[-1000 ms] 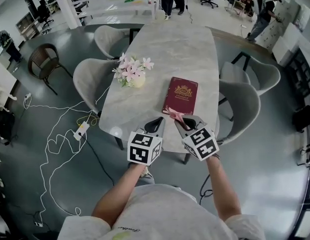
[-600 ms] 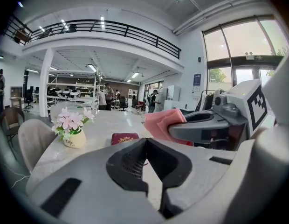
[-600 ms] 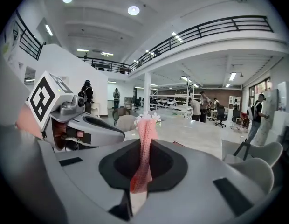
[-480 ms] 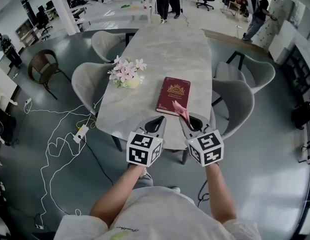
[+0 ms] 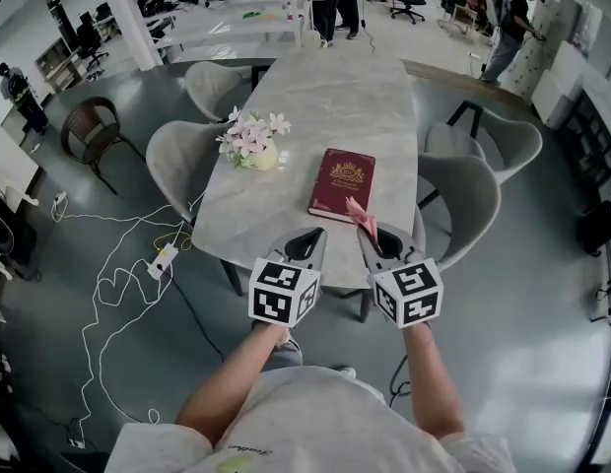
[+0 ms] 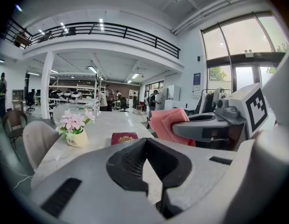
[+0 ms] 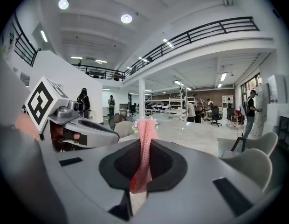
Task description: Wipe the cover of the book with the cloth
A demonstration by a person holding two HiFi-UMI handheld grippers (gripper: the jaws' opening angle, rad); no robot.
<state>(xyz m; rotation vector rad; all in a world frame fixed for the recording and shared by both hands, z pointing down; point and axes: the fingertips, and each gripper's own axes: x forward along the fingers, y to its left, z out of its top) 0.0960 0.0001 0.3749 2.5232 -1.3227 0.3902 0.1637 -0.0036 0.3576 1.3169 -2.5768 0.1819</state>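
A dark red book point(image 5: 342, 185) with a gold crest lies flat on the pale marble table point(image 5: 325, 97), near its front edge. My right gripper point(image 5: 376, 235) is shut on a pink cloth point(image 5: 361, 216), which sticks up just short of the book's near right corner. In the right gripper view the cloth point(image 7: 143, 153) is pinched between the jaws. My left gripper point(image 5: 307, 236) hovers at the table's front edge beside it, shut and empty. The left gripper view shows the book point(image 6: 124, 137) ahead and the cloth point(image 6: 167, 125) to the right.
A vase of pink flowers point(image 5: 254, 141) stands on the table left of the book. Grey chairs point(image 5: 463, 200) flank both sides of the table. White cables and a power strip point(image 5: 160, 256) lie on the floor at left. People stand far behind.
The right gripper has shifted slightly right with the cloth, which now stands more upright by the book's corner. The left gripper has barely moved.
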